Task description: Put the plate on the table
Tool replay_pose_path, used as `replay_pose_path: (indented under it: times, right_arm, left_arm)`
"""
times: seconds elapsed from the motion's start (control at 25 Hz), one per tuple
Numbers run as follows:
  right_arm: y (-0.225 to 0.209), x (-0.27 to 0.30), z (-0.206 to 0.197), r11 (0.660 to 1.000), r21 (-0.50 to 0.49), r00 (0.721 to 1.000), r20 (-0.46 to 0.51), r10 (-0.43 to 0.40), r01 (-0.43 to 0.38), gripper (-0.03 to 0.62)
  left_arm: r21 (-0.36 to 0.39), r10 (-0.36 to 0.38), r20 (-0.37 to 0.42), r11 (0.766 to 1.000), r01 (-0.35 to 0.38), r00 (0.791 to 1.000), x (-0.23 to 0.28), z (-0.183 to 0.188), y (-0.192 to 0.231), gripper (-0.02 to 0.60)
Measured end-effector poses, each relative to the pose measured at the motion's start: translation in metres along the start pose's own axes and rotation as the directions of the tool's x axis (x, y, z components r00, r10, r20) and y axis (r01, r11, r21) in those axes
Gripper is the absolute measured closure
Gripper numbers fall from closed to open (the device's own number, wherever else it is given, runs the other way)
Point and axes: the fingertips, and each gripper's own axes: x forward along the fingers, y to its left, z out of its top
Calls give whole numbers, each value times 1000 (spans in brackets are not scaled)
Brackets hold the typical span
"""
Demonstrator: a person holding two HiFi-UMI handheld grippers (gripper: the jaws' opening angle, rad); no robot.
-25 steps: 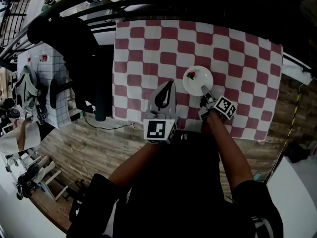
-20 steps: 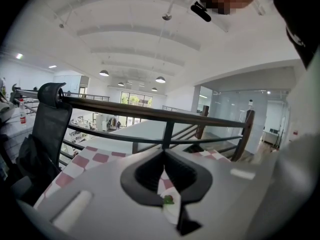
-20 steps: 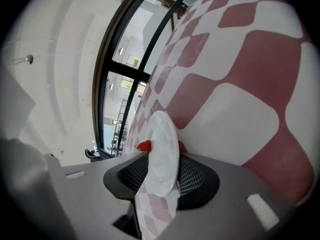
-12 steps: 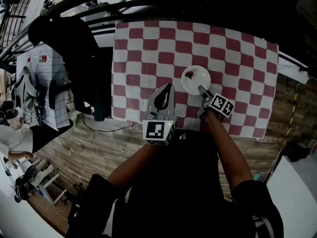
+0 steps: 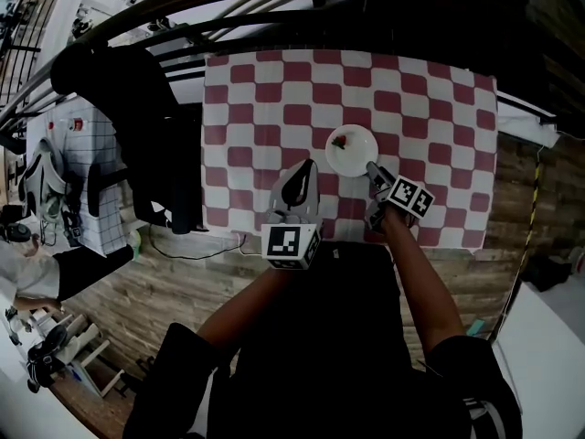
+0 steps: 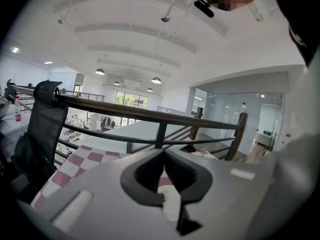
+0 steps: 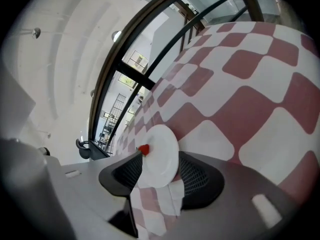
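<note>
A small white plate with a red bit on it lies flat on the red-and-white checked table. My right gripper is at the plate's near right rim. Its jaws are opening. In the right gripper view the plate lies between the spread pads, which do not press on it. My left gripper hovers over the table's near edge, left of the plate. In the left gripper view its pads meet at the tips, shut on nothing.
A black office chair stands by the table's left side, with a cable on the wooden floor beneath it. A dark railing runs beyond the far edge. Bare checked cloth lies all round the plate.
The whole head view has drifted slightly left. The plate stays on the cloth with the right gripper at its near rim. The left gripper has kept its place.
</note>
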Motion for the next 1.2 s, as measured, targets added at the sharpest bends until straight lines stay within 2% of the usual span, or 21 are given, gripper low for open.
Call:
replay_pose_path:
  times: [0.16,0.32,0.56,0.92,1.2]
  right_arm:
    - [33,-14,11,990,-101,994,22,103,-101,367]
    - [65,-33,19,966,-220,988,47,149,-135,374]
    - [112,-69,31,945,-257,968,97,234,-202,412]
    - [160,-120,36,891,-427,950,184,254,-155,592]
    - [200,-160,15,830,-546,919,255,300,-120,594]
  left_arm:
    - [12,-20,7,1000,20,1000,-4,0,-4,572]
    - [5,-39,13,999,39,999,-11,1,-9,572]
    - [25,-62,49,998,61,997,-23,8,-16,572]
    - [31,-115,87,993,113,990,-43,26,-36,572]
    - [47,-132,116,991,127,984,-64,33,-47,572]
